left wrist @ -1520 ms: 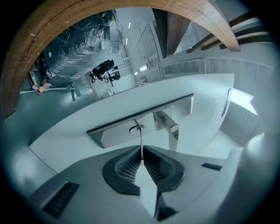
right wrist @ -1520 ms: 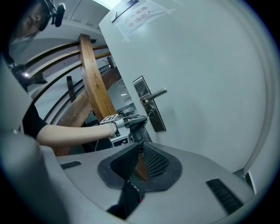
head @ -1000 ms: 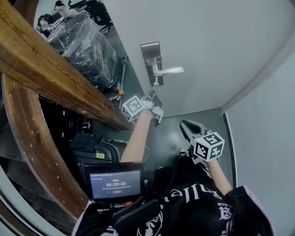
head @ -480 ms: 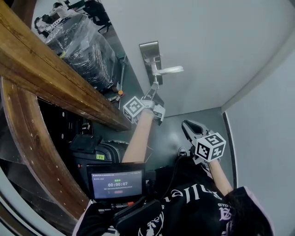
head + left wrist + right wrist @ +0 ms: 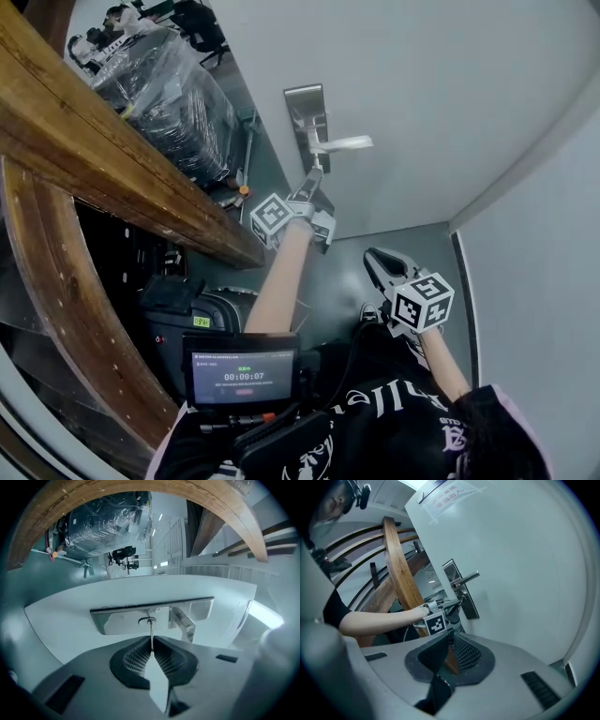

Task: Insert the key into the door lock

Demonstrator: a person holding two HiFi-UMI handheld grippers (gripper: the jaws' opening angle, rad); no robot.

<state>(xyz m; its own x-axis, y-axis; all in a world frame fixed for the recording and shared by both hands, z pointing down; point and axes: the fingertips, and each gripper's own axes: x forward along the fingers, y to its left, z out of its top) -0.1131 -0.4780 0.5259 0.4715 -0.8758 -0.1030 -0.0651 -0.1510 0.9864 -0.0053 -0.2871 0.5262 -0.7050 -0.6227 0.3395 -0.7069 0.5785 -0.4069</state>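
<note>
The key (image 5: 151, 637) is pinched tight in the left claw (image 5: 151, 652). Its tip touches the keyhole in the lock (image 5: 121, 621), beside the handle (image 5: 183, 624). In the head view the key is too small to see. The right claw (image 5: 450, 641) is closed on nothing, well back from the door (image 5: 525, 573).

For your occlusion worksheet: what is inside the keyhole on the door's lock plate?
The key, pinched in the left gripper, meets the keyhole; its tip is hidden, so depth cannot be seen.

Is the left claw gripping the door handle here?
No, the left claw is shut on the key, whose blade points at the keyhole, while the door handle stands free beside it.
</note>
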